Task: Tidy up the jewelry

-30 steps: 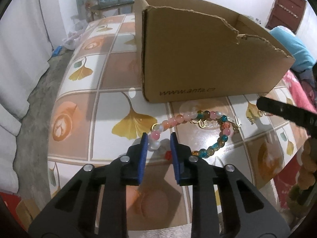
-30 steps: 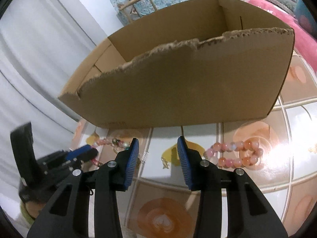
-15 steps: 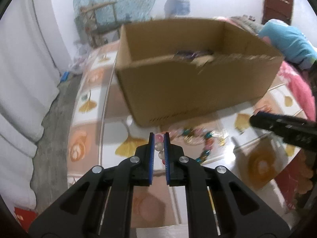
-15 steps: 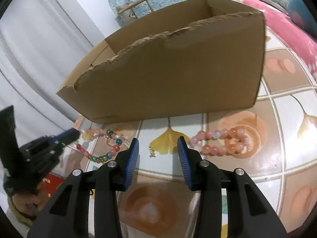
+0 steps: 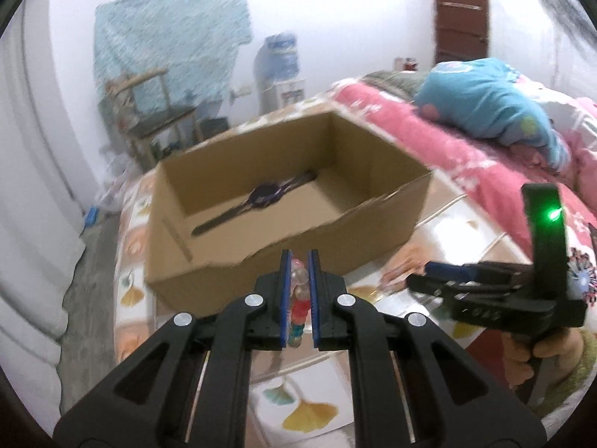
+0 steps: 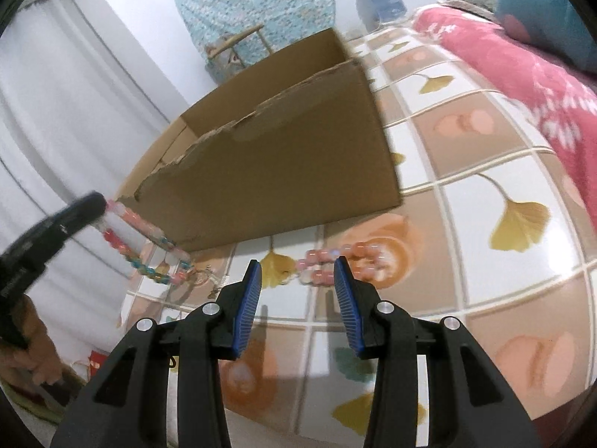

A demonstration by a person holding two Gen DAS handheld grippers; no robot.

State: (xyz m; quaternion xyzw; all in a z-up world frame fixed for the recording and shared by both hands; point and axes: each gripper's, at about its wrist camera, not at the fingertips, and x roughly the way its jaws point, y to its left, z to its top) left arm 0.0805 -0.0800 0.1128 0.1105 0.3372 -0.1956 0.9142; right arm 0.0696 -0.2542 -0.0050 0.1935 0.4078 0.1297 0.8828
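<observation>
Lifted off the ginkgo-patterned tabletop point(image 6: 485, 171) since a second ago, the multicoloured bead bracelet point(image 5: 298, 298) is pinched between the just-closed pads of the left gripper point(image 5: 297, 291) before the cardboard box point(image 5: 283, 201). Half-open and empty, the right gripper point(image 6: 297, 298) is held over a pink bead bracelet point(image 6: 335, 261); a pink-quilted bed point(image 5: 429, 142) and white curtain point(image 6: 44, 119) are seen behind

A lived-in bedroom at home: a bed with a pink floral blanket point(image 5: 440, 149) and a blue pillow point(image 5: 485, 104) at 2 o'clock, a water dispenser point(image 5: 278, 71) at 12, a brown door point(image 5: 460, 11) at 1, white curtains point(image 5: 33, 194) at 9
</observation>
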